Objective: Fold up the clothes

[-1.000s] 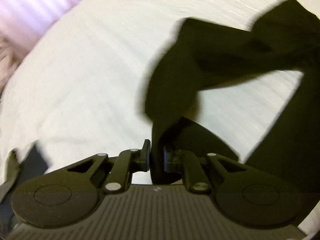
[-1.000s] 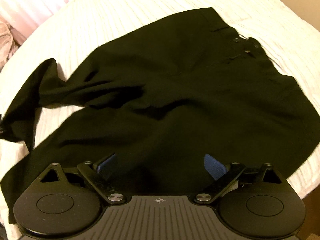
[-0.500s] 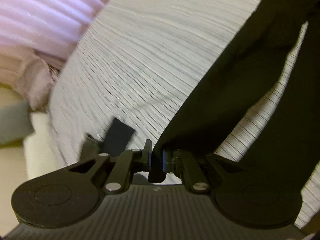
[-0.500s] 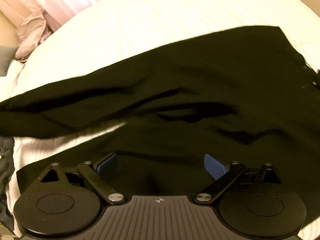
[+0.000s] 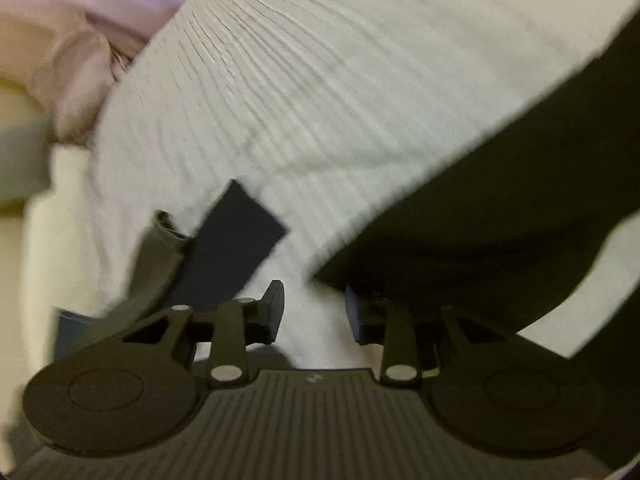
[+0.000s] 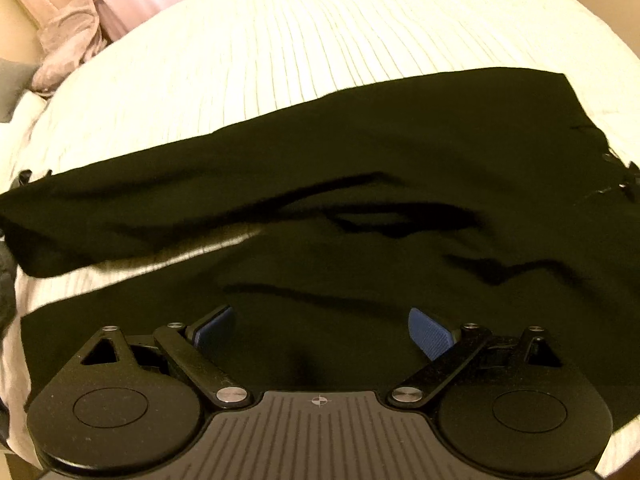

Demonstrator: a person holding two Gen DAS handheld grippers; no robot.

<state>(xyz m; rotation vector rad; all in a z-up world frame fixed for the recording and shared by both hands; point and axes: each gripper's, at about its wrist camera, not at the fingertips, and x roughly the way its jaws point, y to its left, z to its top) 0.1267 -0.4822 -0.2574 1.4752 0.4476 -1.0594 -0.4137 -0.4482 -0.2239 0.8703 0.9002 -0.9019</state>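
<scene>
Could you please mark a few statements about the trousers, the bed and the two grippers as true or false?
1. The black trousers lie spread on the white bedspread. True.
2. The left gripper is clamped on the trouser leg. False: its jaws are apart, with bedspread between them.
3. The right gripper has its jaws open above the trousers. True.
4. The trousers are folded into a neat square. False: both legs lie stretched out, a strip of bedspread between them.

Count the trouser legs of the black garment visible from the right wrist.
2. On the black fabric trousers, the far leg stretches left across the white ribbed bedspread; the near leg lies closer, separated by a strip of bedspread.
</scene>
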